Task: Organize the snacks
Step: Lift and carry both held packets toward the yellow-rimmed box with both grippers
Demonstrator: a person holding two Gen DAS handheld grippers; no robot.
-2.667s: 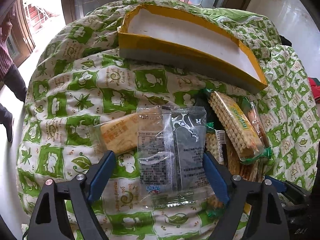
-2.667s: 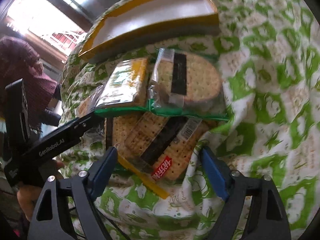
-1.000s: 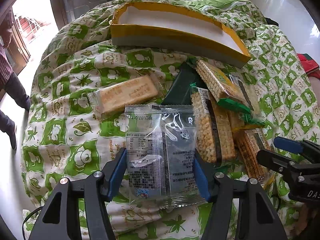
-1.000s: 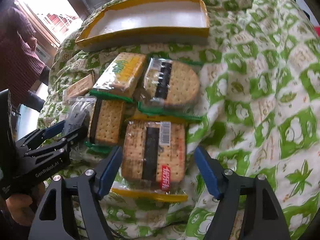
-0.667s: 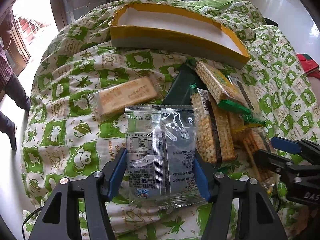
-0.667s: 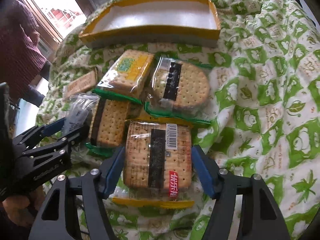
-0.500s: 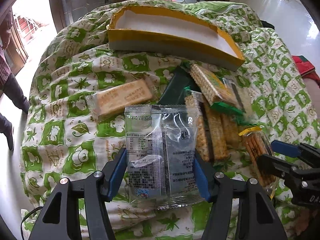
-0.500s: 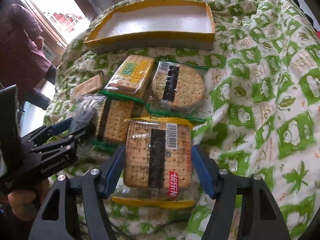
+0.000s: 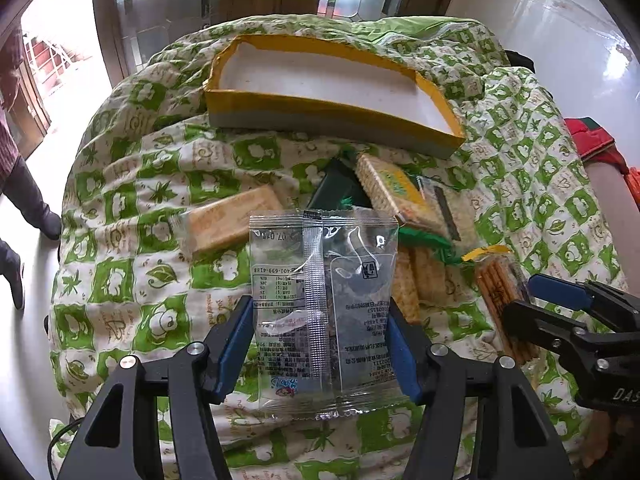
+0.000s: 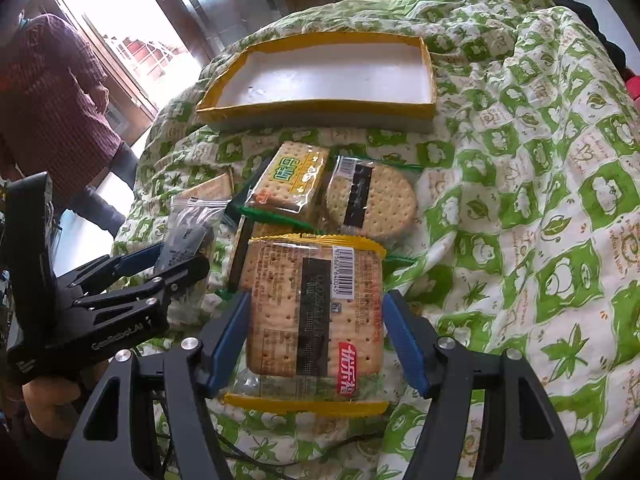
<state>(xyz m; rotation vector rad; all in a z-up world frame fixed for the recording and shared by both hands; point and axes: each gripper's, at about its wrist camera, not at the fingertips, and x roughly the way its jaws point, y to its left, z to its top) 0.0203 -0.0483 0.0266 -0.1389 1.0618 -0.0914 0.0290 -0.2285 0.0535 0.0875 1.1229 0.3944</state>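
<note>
We are clamping left gripper [image 9: 322, 344] on the clear packet [image 9: 324, 308] | right gripper [image 10: 316, 336], jaws just closed, is clamping the cracker pack [image 10: 316, 308] | both packs are hanging clear of quilt [image 10: 540, 220] | empty yellow tray [image 10: 320, 110] is lying straight ahead, long axis crosswise, about equally near both hands.

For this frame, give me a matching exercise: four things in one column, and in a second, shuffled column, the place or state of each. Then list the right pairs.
Things:
1. clear packet
2. yellow-edged cracker pack
3. yellow-rimmed tray
4. round biscuit pack

Places or states:
A. lying on the quilt, beside a rectangular cracker pack
B. between the fingers of the left gripper
C. nothing inside, at the far side of the quilt
D. between the fingers of the right gripper

Pairs: 1-B, 2-D, 3-C, 4-A
</note>
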